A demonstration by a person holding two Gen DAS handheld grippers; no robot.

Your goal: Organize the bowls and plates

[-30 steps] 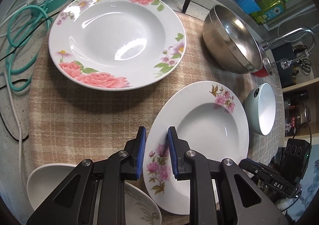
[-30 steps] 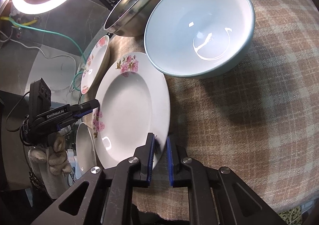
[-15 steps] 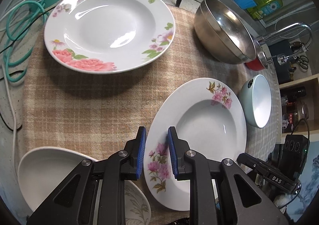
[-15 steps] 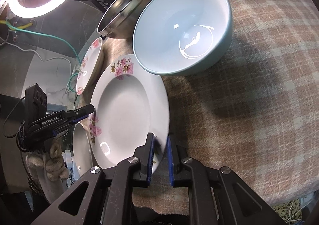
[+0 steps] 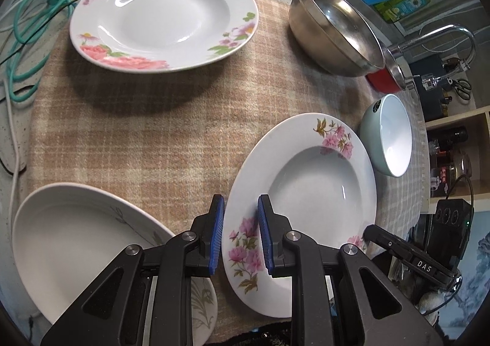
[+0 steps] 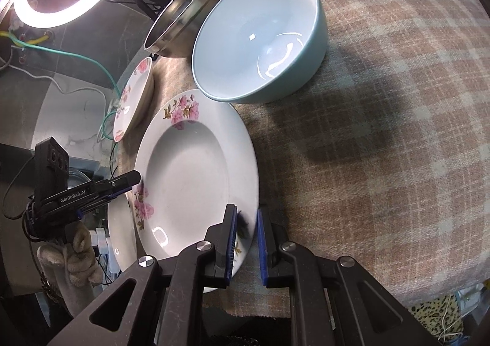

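Holding the pink-blossom plate (image 5: 309, 192) by opposite sides of its rim, I have the left tool (image 5: 240, 234) narrowed onto the flowered edge nearest me and the right tool (image 6: 246, 241) pinched almost shut on the far side of the same rim, its dark nose showing at the plate's right in the left view. I judge two grips are used because the dish is broad and slick, so one pinch would let it tip. The plate sits near the front edge of the worktop, on the checked cloth (image 5: 153, 137), just beside the pale blue bowl (image 6: 260, 36). The large rose plate (image 5: 162, 9) lies toward the far left corner, and a plain white plate (image 5: 76, 248) sits at the front left corner (partly under my left tool). The steel bowl (image 5: 333, 30) leans at the far right. My guess is that this plate should be stacked on another plate.
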